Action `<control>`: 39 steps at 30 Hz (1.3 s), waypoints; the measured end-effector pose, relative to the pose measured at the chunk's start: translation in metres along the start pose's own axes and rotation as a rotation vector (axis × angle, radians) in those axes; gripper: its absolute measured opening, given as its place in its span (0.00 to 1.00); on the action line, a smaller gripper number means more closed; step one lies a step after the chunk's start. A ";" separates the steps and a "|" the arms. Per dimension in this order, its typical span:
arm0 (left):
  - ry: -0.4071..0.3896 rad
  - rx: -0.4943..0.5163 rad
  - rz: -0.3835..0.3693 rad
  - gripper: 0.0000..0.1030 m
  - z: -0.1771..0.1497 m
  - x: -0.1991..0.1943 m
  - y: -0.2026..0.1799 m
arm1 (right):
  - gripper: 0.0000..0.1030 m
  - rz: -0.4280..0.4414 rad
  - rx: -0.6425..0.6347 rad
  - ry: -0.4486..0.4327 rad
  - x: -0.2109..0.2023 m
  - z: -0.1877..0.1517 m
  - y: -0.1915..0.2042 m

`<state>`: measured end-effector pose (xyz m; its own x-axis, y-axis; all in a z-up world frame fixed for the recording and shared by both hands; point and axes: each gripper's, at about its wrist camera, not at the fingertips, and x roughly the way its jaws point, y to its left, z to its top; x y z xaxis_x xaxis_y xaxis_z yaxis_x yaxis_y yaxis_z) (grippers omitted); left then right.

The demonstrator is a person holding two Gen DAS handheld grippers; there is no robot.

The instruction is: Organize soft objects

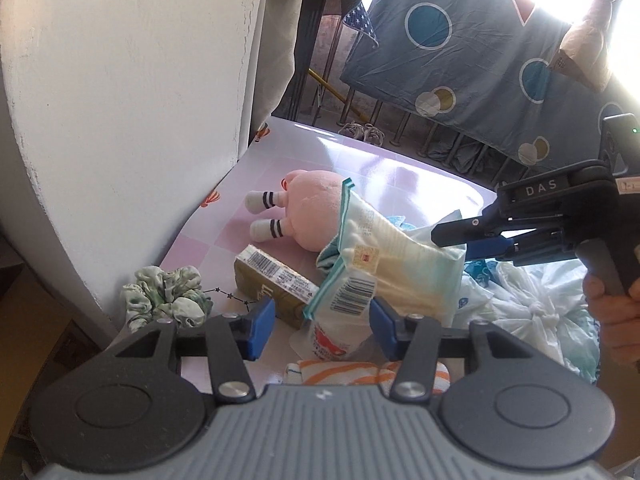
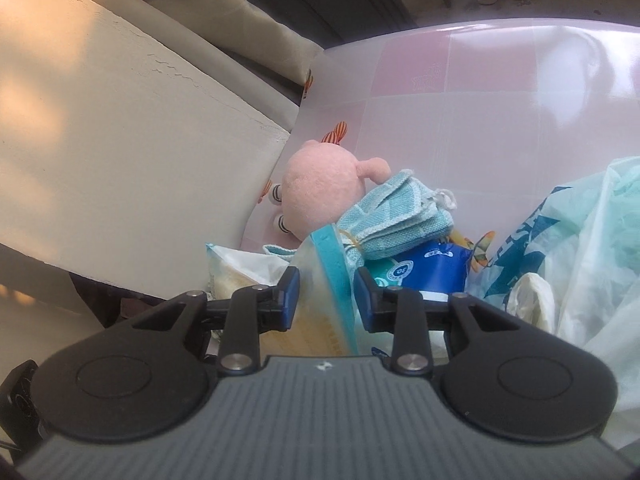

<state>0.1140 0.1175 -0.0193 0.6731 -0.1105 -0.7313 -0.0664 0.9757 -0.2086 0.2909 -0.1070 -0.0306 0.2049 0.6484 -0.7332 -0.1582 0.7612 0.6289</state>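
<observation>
Your left hand-held gripper [image 1: 322, 326] stands with its blue pads spread. The barcoded bottom corner of a pale yellow-and-white plastic pouch with a teal zip edge [image 1: 394, 258] sits between them, and neither pad presses on it.

Your right hand-held gripper [image 2: 326, 298] reaches in at the pouch's far end [image 2: 320, 280]. Its jaws are slightly parted around the teal-edged rim; whether the pads touch the plastic cannot be told from either view.

The pouch lies tilted across the pile on the pink-and-white checked bench [image 1: 360, 160]. It leans over a pink plush toy with striped white socks [image 1: 308, 208] and over an olive-gold rectangular carton with a barcode label [image 1: 276, 284].

A green-and-white fabric scrunchie [image 1: 168, 294] rests near the white wall [image 1: 120, 100], just left of the left pads. An orange-striped white cloth [image 1: 360, 372] lies beneath that gripper.

In the right wrist view, a folded light-blue knitted cloth [image 2: 396, 216] rests against the plush toy, above a blue plastic packet [image 2: 436, 266]. Crumpled white and pale-green plastic bags [image 2: 580, 248] fill the right side.
</observation>
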 end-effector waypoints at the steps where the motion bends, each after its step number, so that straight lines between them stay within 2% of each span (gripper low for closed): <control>1: 0.002 0.003 -0.007 0.50 -0.003 0.000 -0.002 | 0.29 -0.007 0.013 0.003 -0.001 -0.004 -0.002; 4: 0.029 0.015 -0.039 0.39 -0.012 0.000 -0.008 | 0.29 0.001 0.086 0.012 -0.003 -0.019 -0.013; 8: 0.083 0.019 -0.090 0.39 -0.022 0.010 -0.018 | 0.29 0.008 0.130 0.018 -0.010 -0.037 -0.019; 11: 0.108 0.032 -0.099 0.39 -0.028 0.016 -0.024 | 0.33 -0.042 0.037 0.008 -0.021 -0.041 -0.007; 15: 0.119 0.028 -0.113 0.39 -0.032 0.018 -0.027 | 0.46 -0.101 -0.125 -0.038 -0.038 -0.036 0.015; 19: 0.117 0.006 -0.134 0.39 -0.031 0.020 -0.025 | 0.52 -0.049 -0.226 -0.061 -0.047 -0.025 0.030; 22: 0.130 -0.023 -0.159 0.40 -0.029 0.025 -0.022 | 0.55 0.007 -0.288 -0.033 -0.037 -0.016 0.043; 28: 0.152 -0.076 -0.177 0.52 -0.025 0.038 -0.019 | 0.57 0.059 -0.367 0.053 0.005 -0.008 0.061; 33: 0.169 -0.079 -0.179 0.55 -0.021 0.049 -0.023 | 0.60 0.048 -0.386 0.128 0.032 -0.007 0.059; 37: 0.163 -0.085 -0.179 0.56 -0.018 0.052 -0.030 | 0.64 0.052 -0.384 0.148 0.037 -0.010 0.057; 39: 0.145 -0.071 -0.169 0.56 -0.017 0.049 -0.035 | 0.63 0.050 -0.388 0.151 0.036 -0.012 0.058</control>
<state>0.1374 0.0748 -0.0590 0.5669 -0.3025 -0.7663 -0.0168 0.9257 -0.3778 0.2779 -0.0391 -0.0239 0.0487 0.6576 -0.7518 -0.5221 0.6585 0.5421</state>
